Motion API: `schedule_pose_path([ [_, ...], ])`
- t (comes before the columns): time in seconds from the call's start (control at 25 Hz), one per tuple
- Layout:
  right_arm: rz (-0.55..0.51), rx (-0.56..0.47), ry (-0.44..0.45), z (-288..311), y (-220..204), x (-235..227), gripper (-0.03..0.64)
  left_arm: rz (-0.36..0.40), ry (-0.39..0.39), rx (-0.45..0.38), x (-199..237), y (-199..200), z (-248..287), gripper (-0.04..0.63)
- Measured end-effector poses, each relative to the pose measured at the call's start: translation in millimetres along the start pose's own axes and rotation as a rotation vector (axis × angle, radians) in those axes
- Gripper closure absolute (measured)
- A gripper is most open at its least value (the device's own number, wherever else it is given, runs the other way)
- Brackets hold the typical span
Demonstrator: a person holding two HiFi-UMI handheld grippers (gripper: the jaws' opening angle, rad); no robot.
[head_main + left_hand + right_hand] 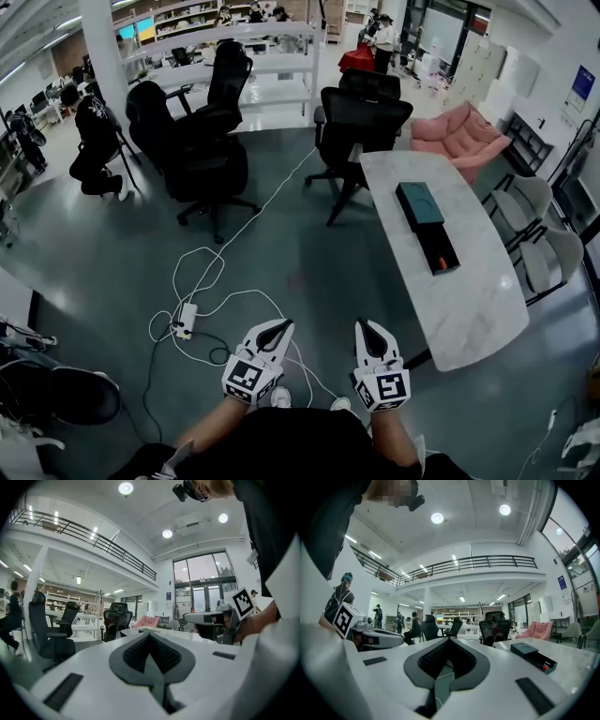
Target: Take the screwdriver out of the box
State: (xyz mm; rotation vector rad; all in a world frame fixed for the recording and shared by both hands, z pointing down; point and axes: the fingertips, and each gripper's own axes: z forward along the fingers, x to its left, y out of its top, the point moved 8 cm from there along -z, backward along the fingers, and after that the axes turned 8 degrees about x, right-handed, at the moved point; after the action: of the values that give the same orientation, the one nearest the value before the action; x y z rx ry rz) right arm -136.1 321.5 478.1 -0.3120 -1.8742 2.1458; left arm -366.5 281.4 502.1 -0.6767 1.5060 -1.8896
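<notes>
On the white marble table (pixel 469 309) lies a dark teal box lid (pixel 419 204). Just nearer than it sits the open black box (pixel 441 251), with the orange-handled screwdriver (pixel 435 246) inside. Both grippers hang low in front of the person, well short of the table. The left gripper (pixel 280 326) is shut with nothing in it, and the right gripper (pixel 366 326) is also shut and empty. In the right gripper view the jaws (pixel 449 641) meet, and the box (pixel 543 661) lies far off to the right. The left gripper view shows closed jaws (pixel 150 634) and the table's end (pixel 154 631) beyond them.
Black office chairs (pixel 361 122) stand at the table's far end and to the left (pixel 202 141). White cables and a power strip (pixel 186 320) lie on the floor ahead. Grey chairs (pixel 544 253) line the table's right side, with a pink sofa (pixel 459 136) behind. A person (pixel 94 141) crouches far left.
</notes>
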Motion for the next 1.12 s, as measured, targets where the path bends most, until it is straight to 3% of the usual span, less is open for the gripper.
schedule_pose_path([
  [0.28,-0.032,0.015,-0.082,9,5,16,0.592,-0.032,-0.028,0.007,34,-3,-1,0.589],
  [0.56,0.001,-0.004,-0.095,22,5,7,0.592,-0.031,-0.041,0.013,45,-1,15,0.589],
  [1.12,0.005,0.015,-0.075,80,3,-93,0.592,0.014,-0.045,0.027,52,29,127,0.589],
])
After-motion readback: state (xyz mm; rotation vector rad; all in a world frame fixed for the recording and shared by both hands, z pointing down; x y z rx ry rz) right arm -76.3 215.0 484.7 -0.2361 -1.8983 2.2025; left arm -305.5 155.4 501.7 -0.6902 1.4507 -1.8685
